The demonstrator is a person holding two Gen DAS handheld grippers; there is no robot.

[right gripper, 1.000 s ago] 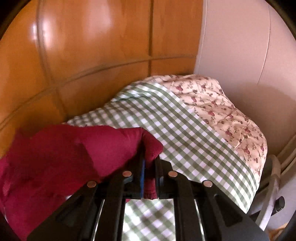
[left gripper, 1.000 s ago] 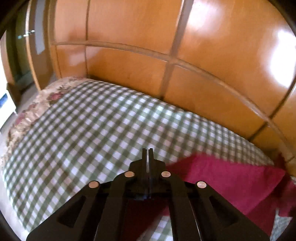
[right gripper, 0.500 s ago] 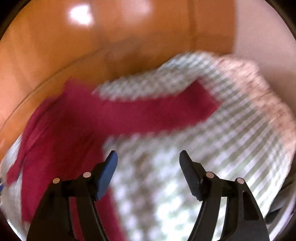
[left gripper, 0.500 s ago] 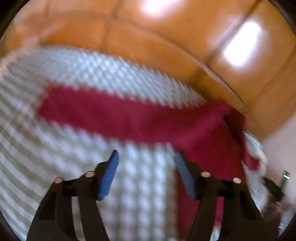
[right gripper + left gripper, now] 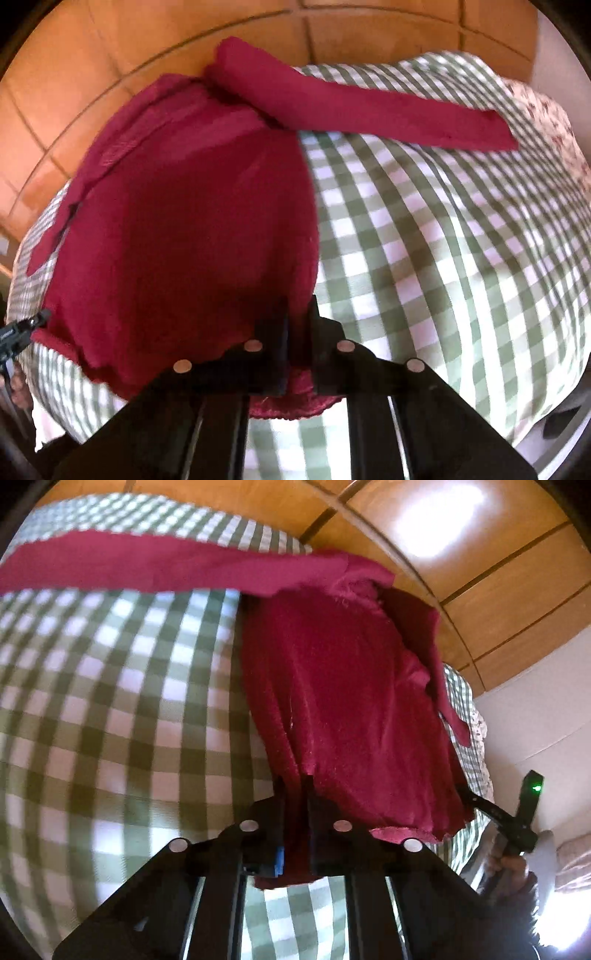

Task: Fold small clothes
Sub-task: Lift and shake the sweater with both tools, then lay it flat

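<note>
Your red garment (image 5: 343, 701) lies spread on the bed's green checked cover (image 5: 110, 720), one long sleeve (image 5: 369, 107) stretched flat toward the headboard side. Its near hem sits right at both tools. Your left gripper (image 5: 297, 812) has just closed its fingers, and they pinch the hem's left corner. Your right gripper (image 5: 299, 332) has likewise just closed and clamps the hem at the right corner. Behind the bed stands a wooden panelled wall (image 5: 92, 74).
</note>
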